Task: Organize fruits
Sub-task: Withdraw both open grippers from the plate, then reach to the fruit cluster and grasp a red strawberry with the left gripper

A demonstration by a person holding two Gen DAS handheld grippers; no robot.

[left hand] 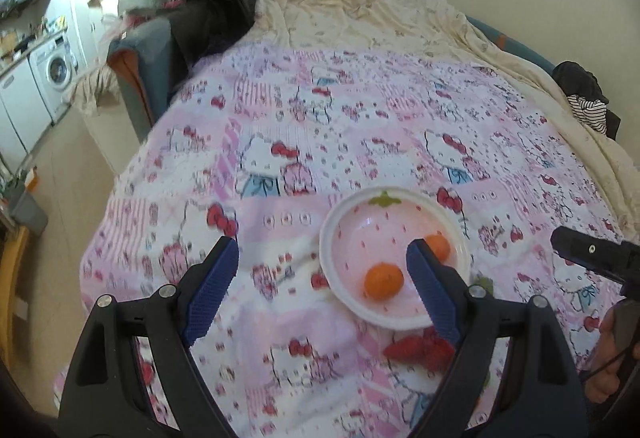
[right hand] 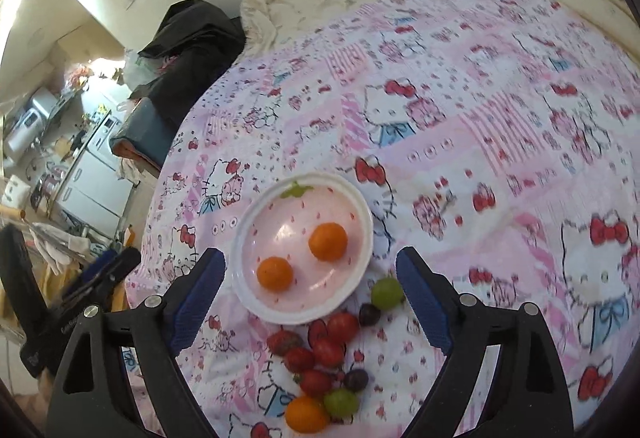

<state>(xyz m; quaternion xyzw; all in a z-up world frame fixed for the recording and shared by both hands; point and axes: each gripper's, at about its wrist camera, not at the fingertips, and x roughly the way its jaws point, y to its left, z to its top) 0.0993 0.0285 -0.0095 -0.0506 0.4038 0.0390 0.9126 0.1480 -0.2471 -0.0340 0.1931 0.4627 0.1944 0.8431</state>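
1. Sorting the fruit by kind looks to be the step in hand: two oranges (right hand: 328,241) (right hand: 274,273) already lie in the plate (right hand: 362,238), well apart from each other, while the rest sits loose on the bedspread (right hand: 500,142) just beside the plate's near rim
2. Waiting in that loose heap are several strawberries (right hand: 327,352), two green grapes (right hand: 386,292) (right hand: 341,402), two dark grapes (right hand: 369,314) (right hand: 355,379) and a third orange (right hand: 306,414) nearest the camera
3. Both tongs stand wide with nothing between the fingers: the right gripper (right hand: 310,302) hangs over the heap and the plate's near edge, and the left gripper (left hand: 320,290) is beside the plate, its right finger in front of one orange
4. Next, I judge, comes the third orange: the right gripper would need to draw back toward the camera, drop over it and close gently, since a round fruit can roll on soft bedding
5. The oranges are round, so no long axis matters; the plate's printed green leaf (right hand: 295,190) points away from the camera
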